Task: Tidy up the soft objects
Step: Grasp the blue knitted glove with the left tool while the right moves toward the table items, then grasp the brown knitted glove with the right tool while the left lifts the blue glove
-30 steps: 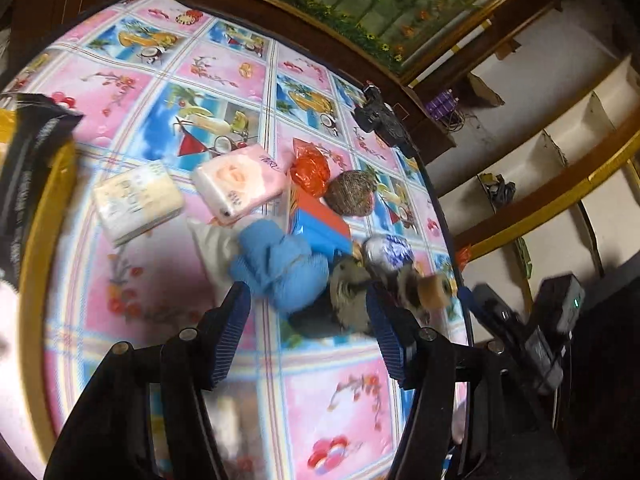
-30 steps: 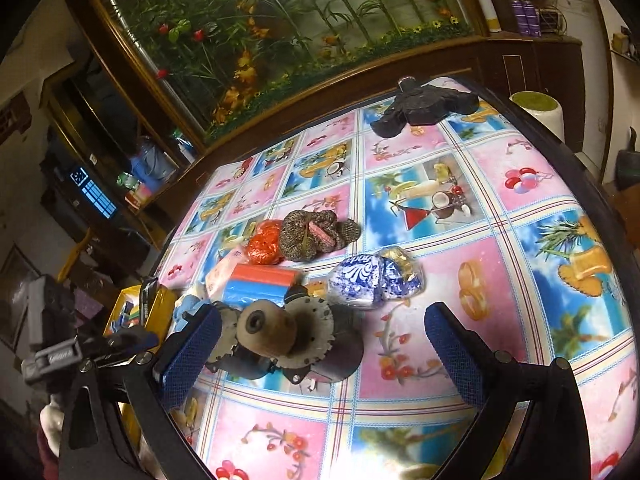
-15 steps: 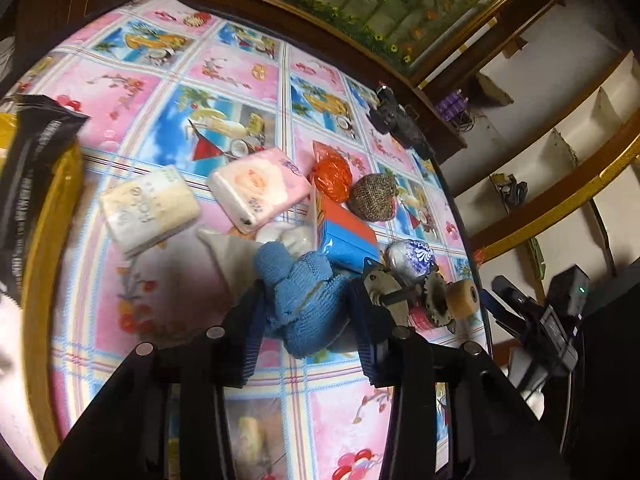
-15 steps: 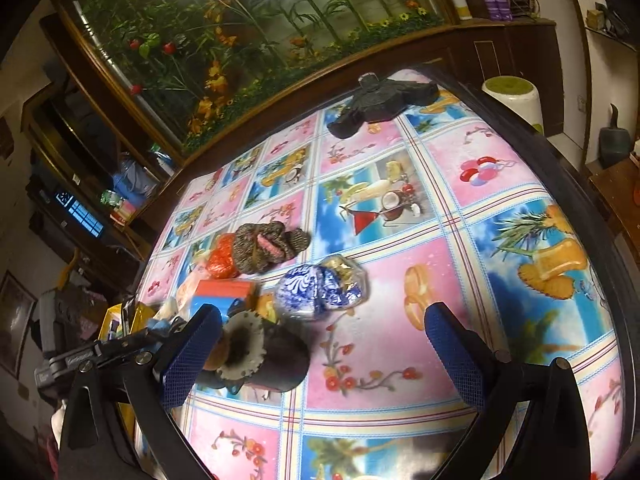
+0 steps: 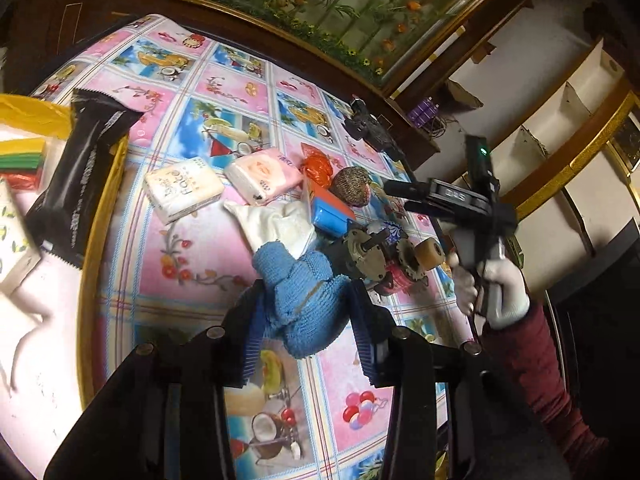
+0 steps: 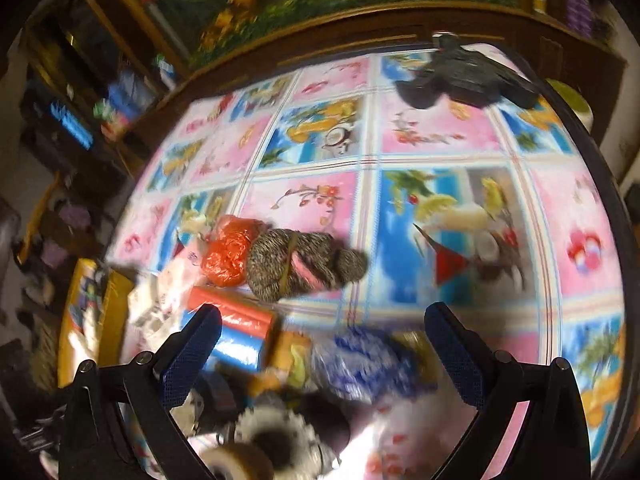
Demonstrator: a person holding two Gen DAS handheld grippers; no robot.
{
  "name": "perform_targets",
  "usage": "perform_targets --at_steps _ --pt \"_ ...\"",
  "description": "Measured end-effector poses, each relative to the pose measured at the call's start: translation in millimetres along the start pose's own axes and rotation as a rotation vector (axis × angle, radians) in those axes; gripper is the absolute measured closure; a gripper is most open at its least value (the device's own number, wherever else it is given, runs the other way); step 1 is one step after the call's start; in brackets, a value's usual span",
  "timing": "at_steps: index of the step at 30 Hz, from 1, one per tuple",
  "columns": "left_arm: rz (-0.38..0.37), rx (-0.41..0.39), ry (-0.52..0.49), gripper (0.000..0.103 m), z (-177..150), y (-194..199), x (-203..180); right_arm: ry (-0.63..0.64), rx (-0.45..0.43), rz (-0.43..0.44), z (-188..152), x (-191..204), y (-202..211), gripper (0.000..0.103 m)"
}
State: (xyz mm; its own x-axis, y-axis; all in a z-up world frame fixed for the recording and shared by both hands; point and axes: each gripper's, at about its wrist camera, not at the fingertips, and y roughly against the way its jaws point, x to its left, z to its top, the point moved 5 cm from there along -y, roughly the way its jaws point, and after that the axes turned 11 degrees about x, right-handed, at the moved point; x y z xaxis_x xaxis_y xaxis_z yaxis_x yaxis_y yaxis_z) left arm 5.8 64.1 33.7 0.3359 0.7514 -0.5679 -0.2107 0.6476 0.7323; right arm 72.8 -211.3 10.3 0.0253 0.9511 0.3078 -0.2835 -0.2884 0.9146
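My left gripper [image 5: 306, 332] is shut on a blue knitted cloth [image 5: 304, 300], which bulges up between the two pads just above the flowered tablecloth [image 5: 200, 264]. Behind it lie a white cloth [image 5: 276, 224], a cream tissue pack [image 5: 182, 192], a pink tissue pack [image 5: 262, 174] and a brown knitted bundle [image 5: 352, 186]. My right gripper [image 6: 322, 332] is open in a blurred view, over a blue-and-white packet [image 6: 360, 360], with the brown knitted bundle [image 6: 296, 264] beyond it. A white-gloved hand [image 5: 492, 288] holds it at the table's right edge.
A yellow tray [image 5: 104, 216] at the left holds a black packet [image 5: 80, 184]. An orange bag [image 5: 316, 168], a red-and-blue roll pack [image 5: 328, 212] and a metal geared part [image 5: 380, 256] with a wheel crowd the heap. A black object [image 6: 464, 76] lies at the far edge.
My left gripper moved onto the blue knitted cloth and shut on it, then drew it away from the heap. My right gripper swung over the heap, tipping further down; its view is now blurred.
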Motion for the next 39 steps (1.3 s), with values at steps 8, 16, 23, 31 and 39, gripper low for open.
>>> perform_targets --at_steps 8,16,23,31,39 --pt "0.019 -0.028 0.046 0.065 -10 18 22 0.106 0.161 -0.033 43 22 -41 0.044" --pt "0.010 -0.091 0.101 0.065 -23 48 42 0.066 0.029 -0.046 23 22 8 0.092" --pt "0.018 -0.157 0.138 0.065 -45 80 55 0.028 -0.002 -0.078 11 23 29 0.021" --pt "0.058 -0.204 0.166 0.065 -61 111 62 0.082 0.137 -0.113 38 24 -35 0.025" --pt "0.099 -0.235 0.203 0.065 -58 125 86 0.083 0.075 -0.117 32 26 -2 0.059"
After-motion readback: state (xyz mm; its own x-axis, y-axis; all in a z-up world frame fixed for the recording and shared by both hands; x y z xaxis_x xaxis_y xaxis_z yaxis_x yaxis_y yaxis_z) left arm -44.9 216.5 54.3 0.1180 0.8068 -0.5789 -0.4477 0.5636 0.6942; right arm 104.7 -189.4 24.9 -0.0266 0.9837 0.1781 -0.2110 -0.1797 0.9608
